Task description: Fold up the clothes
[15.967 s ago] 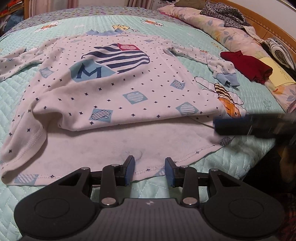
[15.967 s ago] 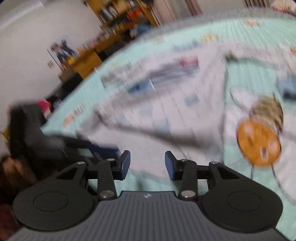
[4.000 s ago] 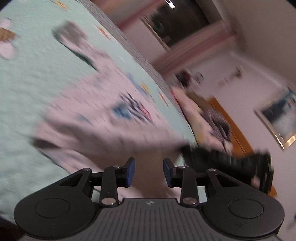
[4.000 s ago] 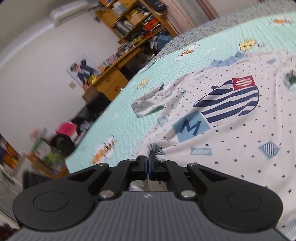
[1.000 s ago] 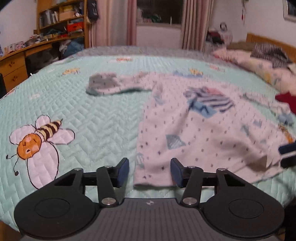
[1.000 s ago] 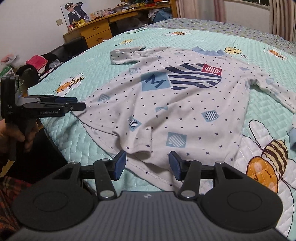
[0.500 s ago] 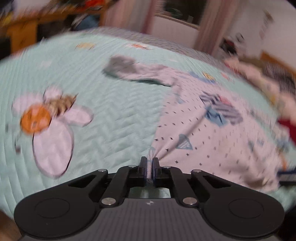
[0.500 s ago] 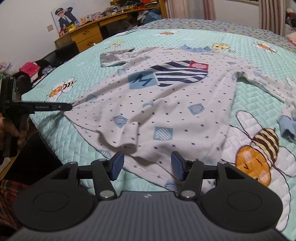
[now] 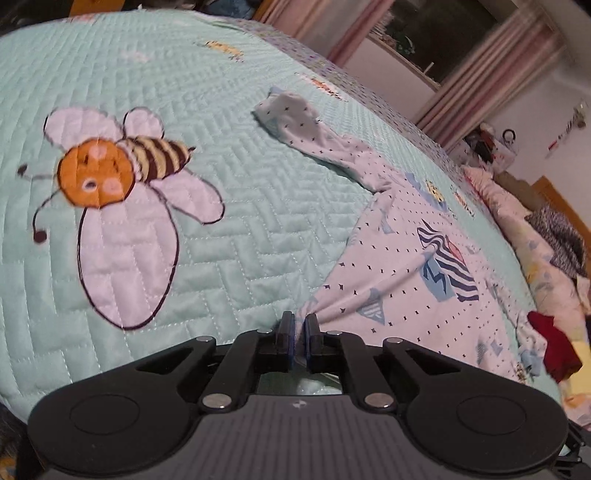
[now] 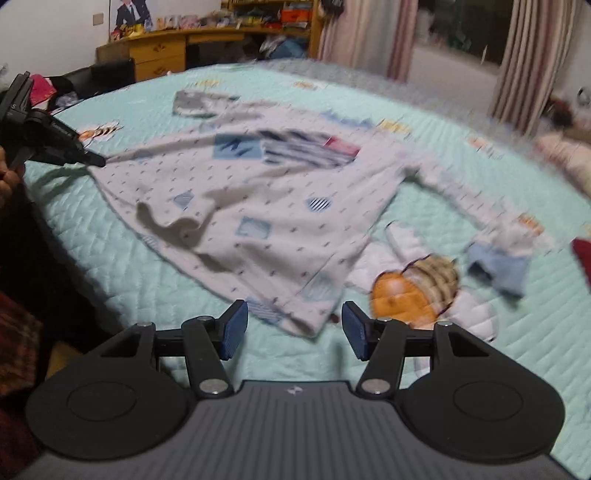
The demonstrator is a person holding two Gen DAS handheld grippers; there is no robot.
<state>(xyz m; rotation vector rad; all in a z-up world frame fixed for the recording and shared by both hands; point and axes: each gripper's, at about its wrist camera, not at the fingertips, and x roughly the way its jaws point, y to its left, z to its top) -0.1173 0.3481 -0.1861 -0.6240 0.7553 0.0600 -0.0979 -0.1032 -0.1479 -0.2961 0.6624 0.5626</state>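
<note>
Shirt [image 10: 266, 206], white with small dark dots, lay spread on the teal quilt [image 9: 229, 221]. Nearest, the right gripper [image 10: 293, 330] hovered with jaws apart around the near hem corner, pads not pressing it. The left gripper [image 9: 298, 329] was clamped on the opposite hem corner. Farther off, one sleeve [image 9: 314, 136] trailed toward the curtains [image 10: 369, 33]

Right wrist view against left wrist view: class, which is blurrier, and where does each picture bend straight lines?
Right wrist view: motion blur smears the shirt and the quilt's bee; only the right gripper is crisp. Left wrist view: sharper, the quilt stitching legible, the far room soft. Both: fisheye bows the bed's edge and curtains.
</note>
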